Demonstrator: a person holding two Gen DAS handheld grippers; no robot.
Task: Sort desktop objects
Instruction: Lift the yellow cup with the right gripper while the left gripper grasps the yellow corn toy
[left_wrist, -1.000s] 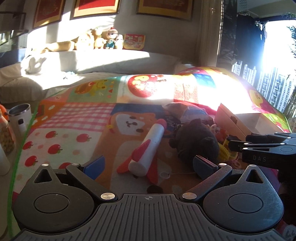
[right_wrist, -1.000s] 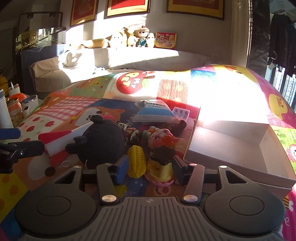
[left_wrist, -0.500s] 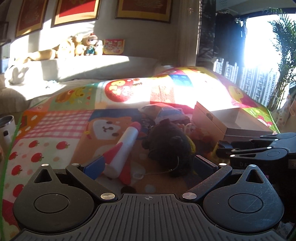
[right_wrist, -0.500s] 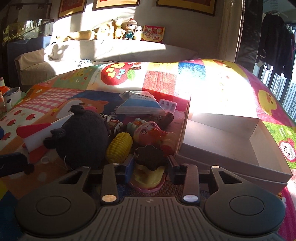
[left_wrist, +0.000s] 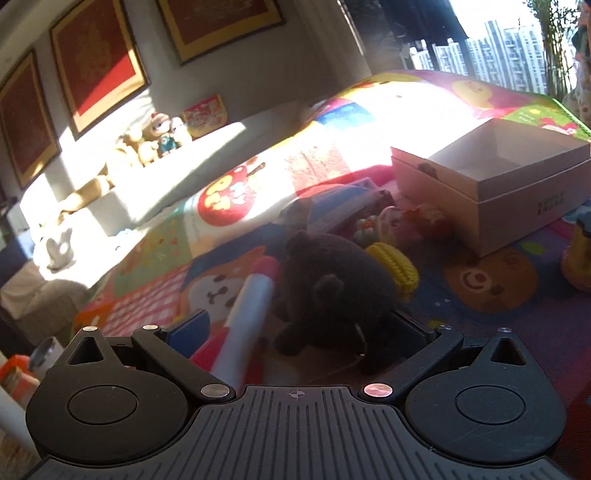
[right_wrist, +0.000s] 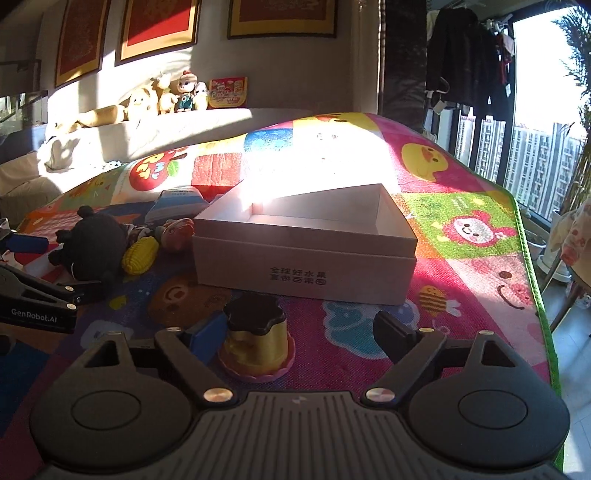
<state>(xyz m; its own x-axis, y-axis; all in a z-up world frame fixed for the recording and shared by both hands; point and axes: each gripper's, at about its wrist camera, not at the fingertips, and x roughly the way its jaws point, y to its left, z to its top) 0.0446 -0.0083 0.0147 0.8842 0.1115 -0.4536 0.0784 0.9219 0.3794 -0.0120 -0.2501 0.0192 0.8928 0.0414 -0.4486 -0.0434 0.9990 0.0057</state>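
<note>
The open white cardboard box (right_wrist: 304, 254) stands empty on the colourful cartoon-print play mat (right_wrist: 461, 266), near the mat's right edge, so no object has been sorted into it yet. The right gripper (right_wrist: 301, 328) has just been opening and now stands wide; the yellow toy cup with a dark scalloped lid and pink base (right_wrist: 256, 341) stands between its jaws beside the left pad, released just in front of the box. The left gripper (left_wrist: 299, 325) is also spread wide and holds nothing, with the black plush toy (left_wrist: 332, 291) and the white-and-red toy rocket (left_wrist: 243, 314) lying between its fingers. The yellow knitted corn cob (right_wrist: 139, 254), a pink-faced doll and a blue-and-white packet remain heaped left of the box. Nearly all sorting remains.
</note>
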